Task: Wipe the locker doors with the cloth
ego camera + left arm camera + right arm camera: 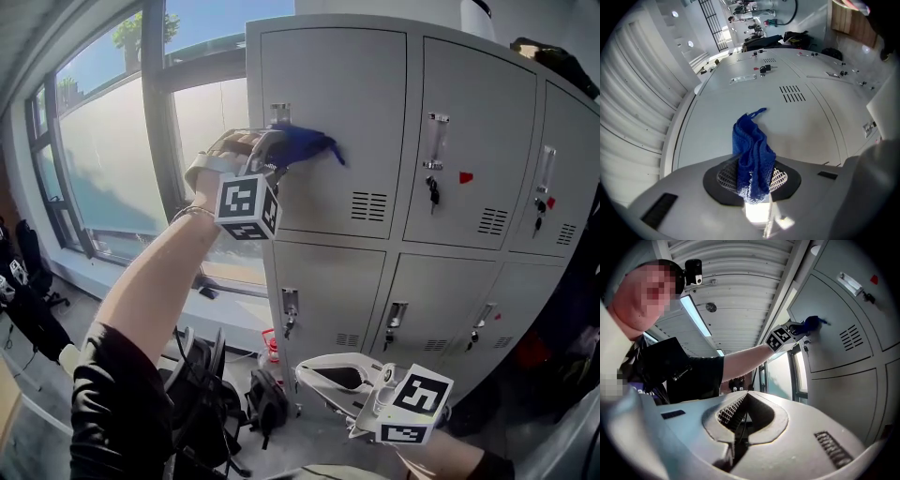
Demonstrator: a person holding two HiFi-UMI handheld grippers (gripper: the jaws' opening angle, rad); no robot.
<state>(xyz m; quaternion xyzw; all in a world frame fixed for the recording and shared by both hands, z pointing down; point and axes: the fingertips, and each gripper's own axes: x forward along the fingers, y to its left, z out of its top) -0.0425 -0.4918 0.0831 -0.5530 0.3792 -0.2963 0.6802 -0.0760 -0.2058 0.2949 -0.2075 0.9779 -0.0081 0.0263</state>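
Beside a tall window [94, 141], the left claw [274, 155] was clamped on a blue cloth [309, 143]. It was raised to the upper-left locker door [361, 103], close beside the latch handle [279, 114]. Whether the cloth's loose end actually touched the grey panel could not be told. The left gripper view showed the cloth bunched between the mesh pads [725, 176], its tail pointing toward the door's vent slots [792, 93]. A good wipe here would likely mean pressing the wad flat to the panel and sweeping in overlapping passes, steering round handle and vent so the weave does not snag. Lower down, the right claw [342, 377] hung before the lower doors [328, 291], jaws together and empty. The doors further right [469, 141] stood well apart from the cloth.
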